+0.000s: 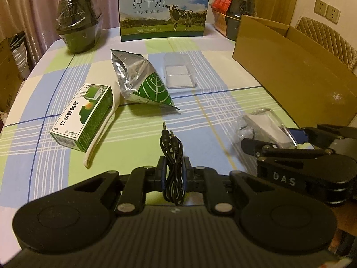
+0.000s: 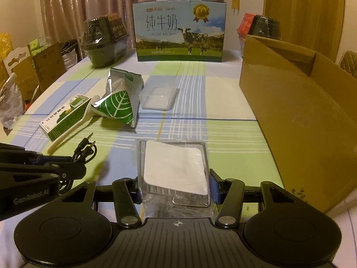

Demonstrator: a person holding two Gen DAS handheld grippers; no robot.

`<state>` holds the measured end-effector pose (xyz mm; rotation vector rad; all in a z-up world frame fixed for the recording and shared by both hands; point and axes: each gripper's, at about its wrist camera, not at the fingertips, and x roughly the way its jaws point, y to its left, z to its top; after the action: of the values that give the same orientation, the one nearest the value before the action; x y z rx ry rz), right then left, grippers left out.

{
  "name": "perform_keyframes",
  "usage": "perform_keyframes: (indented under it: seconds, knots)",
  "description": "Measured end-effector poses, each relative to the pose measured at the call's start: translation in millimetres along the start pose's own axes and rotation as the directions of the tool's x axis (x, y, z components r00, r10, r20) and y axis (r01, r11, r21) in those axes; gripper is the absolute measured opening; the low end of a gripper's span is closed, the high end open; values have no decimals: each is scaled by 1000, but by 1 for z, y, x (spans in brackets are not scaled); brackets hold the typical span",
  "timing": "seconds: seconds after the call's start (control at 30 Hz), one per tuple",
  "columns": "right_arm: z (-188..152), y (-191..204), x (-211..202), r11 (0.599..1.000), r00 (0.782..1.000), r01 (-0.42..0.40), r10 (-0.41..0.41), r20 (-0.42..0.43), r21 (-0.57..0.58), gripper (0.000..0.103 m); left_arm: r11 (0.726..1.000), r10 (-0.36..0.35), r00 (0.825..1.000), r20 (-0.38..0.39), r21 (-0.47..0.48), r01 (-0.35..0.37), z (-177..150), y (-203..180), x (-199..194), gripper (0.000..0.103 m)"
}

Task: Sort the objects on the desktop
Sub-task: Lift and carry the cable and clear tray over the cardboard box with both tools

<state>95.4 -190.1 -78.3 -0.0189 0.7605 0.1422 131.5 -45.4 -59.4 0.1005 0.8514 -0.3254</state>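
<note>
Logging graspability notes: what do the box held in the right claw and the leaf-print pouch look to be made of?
Box: clear hard plastic, glossy; the white insert shows through its walls and the edges catch light. Pouch: likely metallised foil film, shiny silver and crinkled, with a green printed leaf panel.

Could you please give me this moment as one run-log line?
left gripper: shut on audio cable | right gripper: shut on clear plastic box | cardboard box: open, right of table
</note>
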Motion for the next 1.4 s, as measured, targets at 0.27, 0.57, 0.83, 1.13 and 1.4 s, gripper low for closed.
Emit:
perform_keyframes:
  seconds: [0.27, 0.57, 0.83, 1.13, 1.4]
  knots:
    - [12, -11, -37, 1000, 999, 6, -6, 44, 13, 50, 1000, 10, 999, 32, -10, -9, 7, -16, -27, 10]
    - [30, -35, -79, 998, 994, 23, -28, 103, 52, 50, 1000, 8, 997, 77, -2, -8, 18, -44, -66, 10]
    - [46, -63, -112, 995, 986, 60, -72, 148, 84, 50, 999, -25, 992, 120, 28, 21, 38, -79, -88, 10]
    - [63, -114, -139, 984, 971, 122, -146, 188, 133, 50, 993, -94, 981, 168, 82, 81, 67, -129, -102, 10]
    - [65, -167, -151, 971, 962, 174, -203, 183, 163, 50, 981, -165, 972, 167, 131, 144, 88, -179, -95, 10]
